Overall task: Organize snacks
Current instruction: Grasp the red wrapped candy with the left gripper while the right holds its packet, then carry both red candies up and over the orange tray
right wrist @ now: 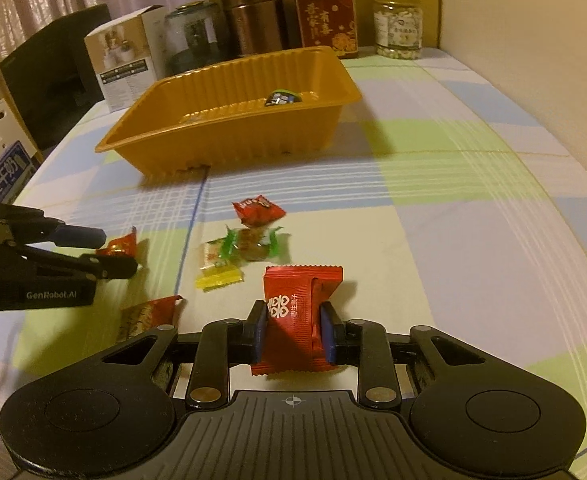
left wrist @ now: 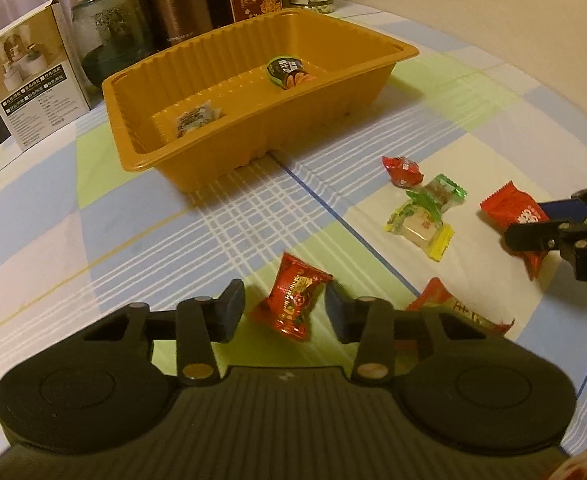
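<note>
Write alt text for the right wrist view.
The right tongs clamp a red snack packet over a checked tablecloth. More wrapped sweets lie ahead, with an orange tray beyond. At left, the left tongs flank a small red candy.

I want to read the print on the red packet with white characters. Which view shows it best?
The right wrist view: the red packet sits centred, print facing the camera, pinched between the right gripper jaws. The left wrist view shows the same packet small at the right edge, partly hidden by that gripper.
</note>
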The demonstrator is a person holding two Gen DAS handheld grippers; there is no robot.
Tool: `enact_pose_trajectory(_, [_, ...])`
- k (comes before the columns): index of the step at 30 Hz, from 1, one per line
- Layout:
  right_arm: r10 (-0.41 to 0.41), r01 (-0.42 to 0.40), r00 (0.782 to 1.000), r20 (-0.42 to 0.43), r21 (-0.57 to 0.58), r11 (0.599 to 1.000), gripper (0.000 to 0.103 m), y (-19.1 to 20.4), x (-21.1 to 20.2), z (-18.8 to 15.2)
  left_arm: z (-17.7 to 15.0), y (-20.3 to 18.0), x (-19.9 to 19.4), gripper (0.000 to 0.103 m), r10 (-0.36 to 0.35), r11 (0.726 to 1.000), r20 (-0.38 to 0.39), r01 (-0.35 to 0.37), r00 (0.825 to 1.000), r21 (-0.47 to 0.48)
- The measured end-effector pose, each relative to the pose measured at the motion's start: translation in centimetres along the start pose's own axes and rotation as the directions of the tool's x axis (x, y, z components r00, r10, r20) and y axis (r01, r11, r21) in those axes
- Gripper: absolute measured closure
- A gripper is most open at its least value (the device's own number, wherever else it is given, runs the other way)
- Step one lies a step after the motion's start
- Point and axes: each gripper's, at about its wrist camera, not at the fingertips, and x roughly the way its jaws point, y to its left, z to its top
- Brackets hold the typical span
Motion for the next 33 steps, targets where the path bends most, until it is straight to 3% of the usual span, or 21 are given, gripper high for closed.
enact_pose_trajectory(4, [0.008, -0.008, 1.000, 0.000, 0.010, 1.000, 0.075, 0.0, 0.0, 0.0, 0.2, -0.1, 0.1, 0.080, -0.003, 1.000, -0.006, 0.003, 1.000, -0.014])
enact_pose_trajectory(14, [0.020, -0.020, 1.000, 0.011, 0.010, 1.000, 0.075, 0.4, -0.8, 0.2, -0.6, -1.5, -1.6, 0.081, 0.037, 0.989, -0.012, -0.038, 0.999, -0.144])
enact_pose_trajectory(33, [0.052, -0.048, 0.993, 0.104, -0.038, 0.998, 0.075, 2.1, -6.8, 1.8, -1.6, -4.7, -9.9, 0.081, 0.073, 0.943, 0.027, -0.060, 0.997, -0.329])
